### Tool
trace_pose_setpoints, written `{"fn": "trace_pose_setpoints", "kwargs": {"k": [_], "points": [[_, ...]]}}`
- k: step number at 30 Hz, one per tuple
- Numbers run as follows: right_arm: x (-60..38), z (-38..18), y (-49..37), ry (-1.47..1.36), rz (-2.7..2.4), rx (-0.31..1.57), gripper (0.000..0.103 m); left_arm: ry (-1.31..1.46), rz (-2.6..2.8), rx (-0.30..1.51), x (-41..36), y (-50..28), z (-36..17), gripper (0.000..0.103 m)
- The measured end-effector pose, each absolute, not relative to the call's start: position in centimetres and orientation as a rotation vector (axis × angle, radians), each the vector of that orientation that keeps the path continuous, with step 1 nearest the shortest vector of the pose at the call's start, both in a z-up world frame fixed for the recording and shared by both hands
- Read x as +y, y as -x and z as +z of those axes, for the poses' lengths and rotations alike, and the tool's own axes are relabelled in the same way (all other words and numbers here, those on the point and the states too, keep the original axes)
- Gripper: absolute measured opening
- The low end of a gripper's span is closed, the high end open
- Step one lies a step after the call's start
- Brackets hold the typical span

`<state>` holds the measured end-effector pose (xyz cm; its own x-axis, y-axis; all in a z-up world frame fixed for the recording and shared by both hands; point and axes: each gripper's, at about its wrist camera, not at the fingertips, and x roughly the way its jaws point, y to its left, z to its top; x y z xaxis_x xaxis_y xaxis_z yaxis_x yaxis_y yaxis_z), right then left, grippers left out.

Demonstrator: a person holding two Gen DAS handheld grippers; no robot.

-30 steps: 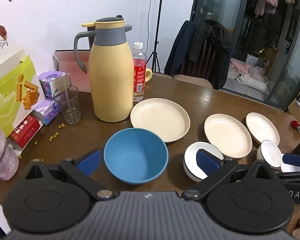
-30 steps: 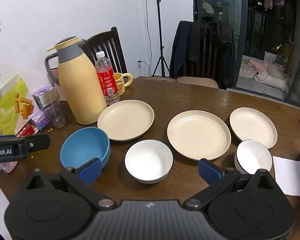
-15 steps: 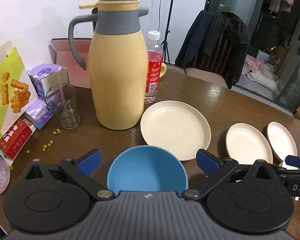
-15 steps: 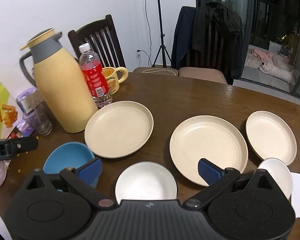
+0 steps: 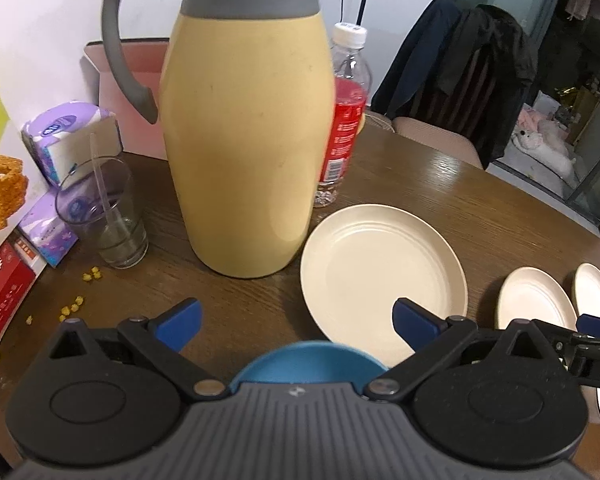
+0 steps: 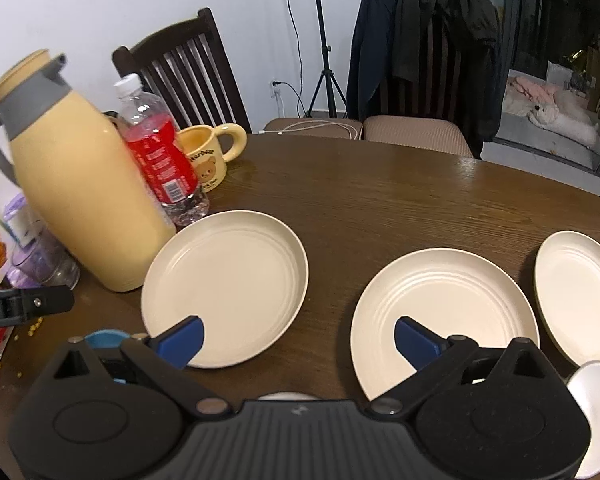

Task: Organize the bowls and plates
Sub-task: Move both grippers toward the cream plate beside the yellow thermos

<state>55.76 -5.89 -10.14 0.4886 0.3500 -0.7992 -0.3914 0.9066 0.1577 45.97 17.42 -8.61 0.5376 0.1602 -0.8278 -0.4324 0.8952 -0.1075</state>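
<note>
Both grippers have pushed forward over the table since a moment ago, so the bowls have slid almost out of sight beneath them.

Left wrist view: the left gripper (image 5: 296, 320) has its blue fingers (image 5: 178, 322) spread wide with nothing between them. Only the far rim of the blue bowl (image 5: 306, 364) shows, tucked under the gripper body, between and below the fingers. Just beyond it lies the large cream plate (image 5: 380, 276), shallow with ringed ridges, and two smaller cream plates (image 5: 534, 308) sit further right. A yellow thermos jug (image 5: 248, 140) with grey top stands close ahead, filling much of the view, with a red-labelled water bottle (image 5: 346, 120) beside it and a drinking glass (image 5: 108, 216) to the left. The right gripper's finger pokes in at the right edge.

Right wrist view: the right gripper (image 6: 298, 340) is likewise wide open and empty. A sliver of white bowl (image 6: 288, 396) peeks out under its body; another white bowl (image 6: 594, 396) sits at the lower right. Its left finger overlaps the nearest plate's rim, its right finger the middle cream plate (image 6: 444, 296). A yellow bear mug (image 6: 210, 156) stands behind the bottle on the brown wooden table (image 6: 380, 200).
</note>
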Motion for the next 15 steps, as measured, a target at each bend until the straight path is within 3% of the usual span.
{"fn": "trace_pose_setpoints", "kwargs": {"k": [15], "points": [[-3.7,-14.7,-61.8,0.031,0.435,1.049,0.095,0.4,0.362,1.054,20.7,-51.4,-14.1,0.103]]}}
